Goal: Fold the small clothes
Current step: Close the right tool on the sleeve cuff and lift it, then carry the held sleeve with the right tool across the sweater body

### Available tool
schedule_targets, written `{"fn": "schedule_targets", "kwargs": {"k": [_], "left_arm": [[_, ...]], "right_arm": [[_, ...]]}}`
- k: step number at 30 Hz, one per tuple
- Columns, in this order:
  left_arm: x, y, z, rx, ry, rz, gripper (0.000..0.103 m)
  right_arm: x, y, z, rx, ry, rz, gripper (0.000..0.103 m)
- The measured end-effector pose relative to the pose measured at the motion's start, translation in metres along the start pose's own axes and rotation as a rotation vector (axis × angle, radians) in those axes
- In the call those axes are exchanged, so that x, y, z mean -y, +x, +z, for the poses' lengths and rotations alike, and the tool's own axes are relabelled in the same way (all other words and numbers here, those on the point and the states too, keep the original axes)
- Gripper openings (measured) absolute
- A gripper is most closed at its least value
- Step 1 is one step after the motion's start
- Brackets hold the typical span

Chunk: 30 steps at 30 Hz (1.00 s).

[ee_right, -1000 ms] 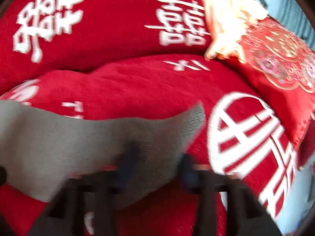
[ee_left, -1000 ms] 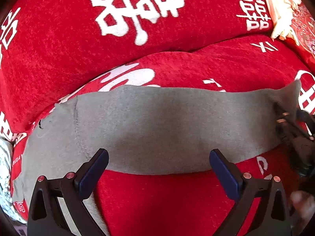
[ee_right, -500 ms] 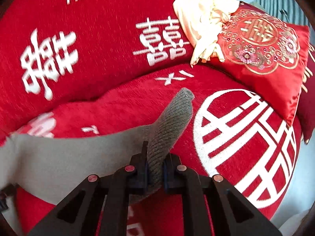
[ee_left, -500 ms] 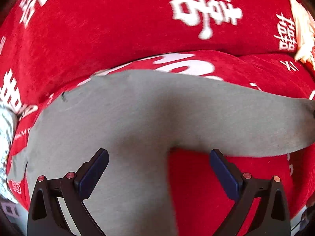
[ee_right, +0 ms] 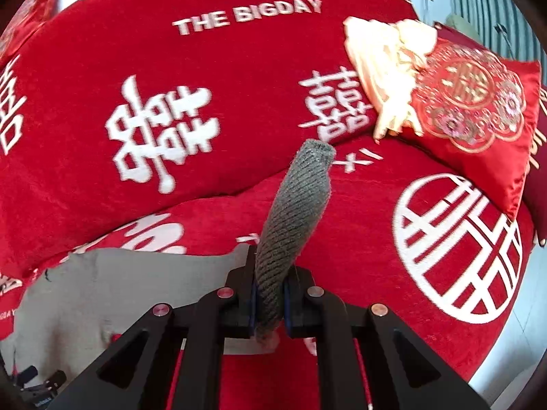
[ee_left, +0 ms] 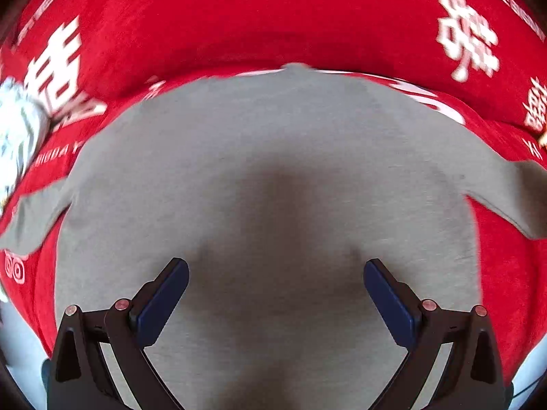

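Observation:
A small grey top lies spread on the red sofa seat, body facing me, one sleeve out to each side. My left gripper is open, low over the middle of the grey body, with nothing between its blue pads. My right gripper is shut on the ribbed grey cuff of one sleeve, which sticks up past the jaws. The rest of the grey top lies flat to the lower left in the right wrist view.
The red sofa back with white characters rises behind the seat. A red embroidered cushion and a cream cloth sit at the back right. A pale patterned cloth lies at the far left. The seat's front edge drops off lower right.
My left gripper has swung left and now sits over the body of the grey top, still open. My right gripper has closed on the sleeve cuff and lifted it.

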<state>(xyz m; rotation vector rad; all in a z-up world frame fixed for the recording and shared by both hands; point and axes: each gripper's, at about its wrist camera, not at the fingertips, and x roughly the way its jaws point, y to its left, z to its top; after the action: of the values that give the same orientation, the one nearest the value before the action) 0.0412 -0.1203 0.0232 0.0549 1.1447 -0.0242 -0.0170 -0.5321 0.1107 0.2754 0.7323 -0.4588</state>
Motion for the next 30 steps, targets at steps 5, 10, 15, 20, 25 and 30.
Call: {"fn": "schedule_targets", "kwargs": {"k": [5, 10, 15, 20, 25, 30], "left_arm": [[-0.051, 0.007, -0.008, -0.006, -0.074, -0.005, 0.103], [-0.093, 0.01, -0.016, -0.006, -0.122, 0.013, 0.103], [-0.12, 0.009, -0.018, 0.02, -0.141, 0.025, 0.103], [-0.138, 0.011, -0.023, 0.026, -0.152, 0.017, 0.103], [-0.15, 0.011, -0.027, 0.041, -0.155, 0.01, 0.103], [-0.156, 0.006, -0.031, 0.051, -0.159, -0.014, 0.103]], "right_arm": [[-0.052, -0.011, -0.001, 0.022, -0.07, 0.005, 0.012], [-0.103, -0.016, -0.005, 0.03, -0.114, 0.012, 0.012], [-0.15, -0.013, -0.016, 0.021, -0.151, 0.013, 0.012], [-0.19, -0.009, -0.025, 0.013, -0.197, 0.015, 0.012], [-0.22, -0.008, -0.033, 0.001, -0.224, 0.036, 0.012], [-0.245, -0.004, -0.04, -0.011, -0.241, 0.049, 0.012]]}}
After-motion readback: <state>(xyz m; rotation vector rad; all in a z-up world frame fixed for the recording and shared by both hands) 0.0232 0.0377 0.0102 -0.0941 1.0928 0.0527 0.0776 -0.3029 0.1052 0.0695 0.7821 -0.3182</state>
